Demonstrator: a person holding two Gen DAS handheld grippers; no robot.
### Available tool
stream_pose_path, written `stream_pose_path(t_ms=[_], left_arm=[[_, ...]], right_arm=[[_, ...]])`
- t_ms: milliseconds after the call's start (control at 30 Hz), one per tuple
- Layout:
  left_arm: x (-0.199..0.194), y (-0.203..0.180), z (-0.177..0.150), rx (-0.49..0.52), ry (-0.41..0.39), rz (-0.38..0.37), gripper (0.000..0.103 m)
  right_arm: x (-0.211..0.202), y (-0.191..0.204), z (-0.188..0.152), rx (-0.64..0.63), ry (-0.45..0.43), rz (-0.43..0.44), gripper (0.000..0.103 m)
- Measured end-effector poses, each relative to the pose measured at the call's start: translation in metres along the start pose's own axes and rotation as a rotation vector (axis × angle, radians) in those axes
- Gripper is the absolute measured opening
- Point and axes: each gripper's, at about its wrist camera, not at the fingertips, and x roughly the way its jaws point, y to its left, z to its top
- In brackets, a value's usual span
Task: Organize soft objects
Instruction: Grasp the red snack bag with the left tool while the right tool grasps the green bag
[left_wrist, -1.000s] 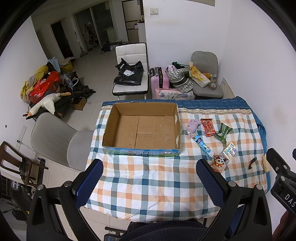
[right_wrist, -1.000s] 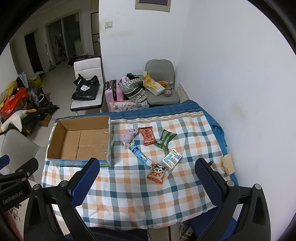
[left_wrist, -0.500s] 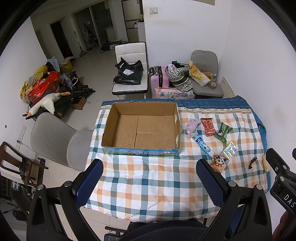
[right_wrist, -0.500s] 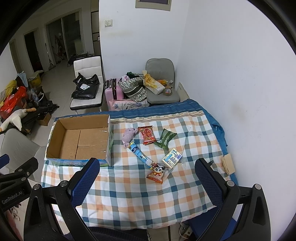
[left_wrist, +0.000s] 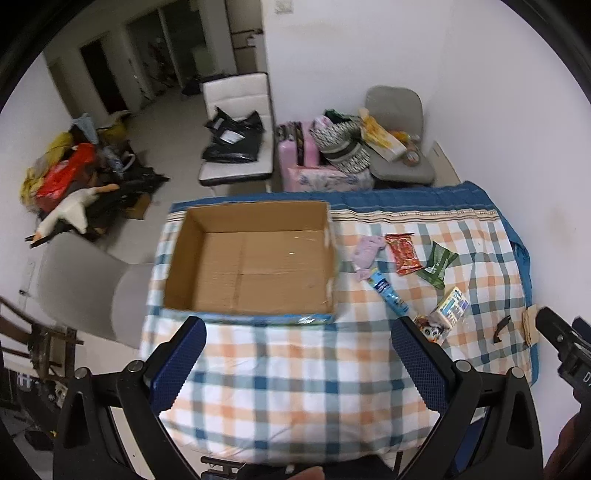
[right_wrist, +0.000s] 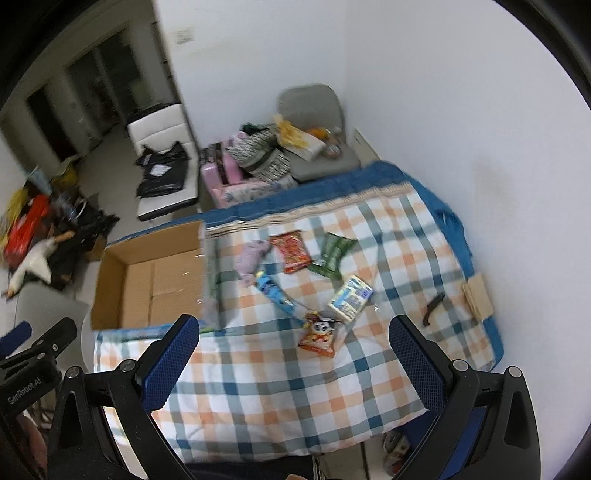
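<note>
Both grippers, left gripper (left_wrist: 295, 354) and right gripper (right_wrist: 293, 350), hang wide apart and empty above the checked surface (left_wrist: 295, 387). No pickup has begun. The next move likely calls for reaching a soft packet (right_wrist: 318, 334) and carrying it to the cardboard box (left_wrist: 251, 266).

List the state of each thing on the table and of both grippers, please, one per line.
cardboard box: open on top, nothing inside
purple soft toy: lying on the cloth beside the box
red snack packet: lying flat
green packet: lying flat
blue tube: lying on its side
small carton: lying down
panda snack bag: lying flat
left gripper: open, holding nothing
right gripper: open, holding nothing
</note>
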Motion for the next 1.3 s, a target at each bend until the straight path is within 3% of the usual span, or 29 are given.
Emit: stream_pose_path(t_ms=[267, 433, 600, 700, 800, 900, 933, 967, 1000, 1167, 1300], left_arm=[[0.144, -0.086, 0.036, 0.079, 0.194, -0.072, 0.103], [0.214, -0.133, 0.053, 0.143, 0.279, -0.061, 0.103], [0.287, -0.163, 0.073, 0.131, 0.383, -0.077, 0.097], [0.320, -0.172, 0.081, 0.117, 0.429, -0.081, 0.097], [0.346, -0.179, 0.087, 0.109, 0.470, -0.075, 0.097], [0.365, -0.182, 0.092, 0.094, 0.510, -0.081, 0.097], [0.370, -0.184, 0.093, 0.094, 0.519, -0.080, 0.097], [0.375, -0.187, 0.094, 0.098, 0.528, -0.082, 0.097], [0.379, -0.191, 0.094, 0.104, 0.538, -0.085, 0.097], [0.407, -0.213, 0.092, 0.108, 0.605, -0.145, 0.097], [0.433, -0.236, 0.091, 0.125, 0.649, -0.145, 0.095]], right_arm=[[0.158, -0.078, 0.022, 0.162, 0.219, 0.010, 0.103], [0.269, -0.117, 0.036, 0.240, 0.345, -0.011, 0.100], [0.348, -0.138, 0.062, 0.353, 0.402, 0.093, 0.086], [0.390, -0.138, 0.082, 0.415, 0.408, 0.178, 0.085], [0.420, -0.124, 0.093, 0.416, 0.448, 0.207, 0.085], [0.456, -0.106, 0.098, 0.343, 0.525, 0.131, 0.083], [0.468, -0.102, 0.096, 0.329, 0.562, 0.108, 0.077], [0.474, -0.102, 0.095, 0.321, 0.583, 0.102, 0.055], [0.477, -0.102, 0.093, 0.309, 0.603, 0.100, 0.045], [0.469, -0.115, 0.094, 0.261, 0.608, 0.076, 0.039], [0.470, -0.119, 0.103, 0.210, 0.626, 0.061, 0.040]])
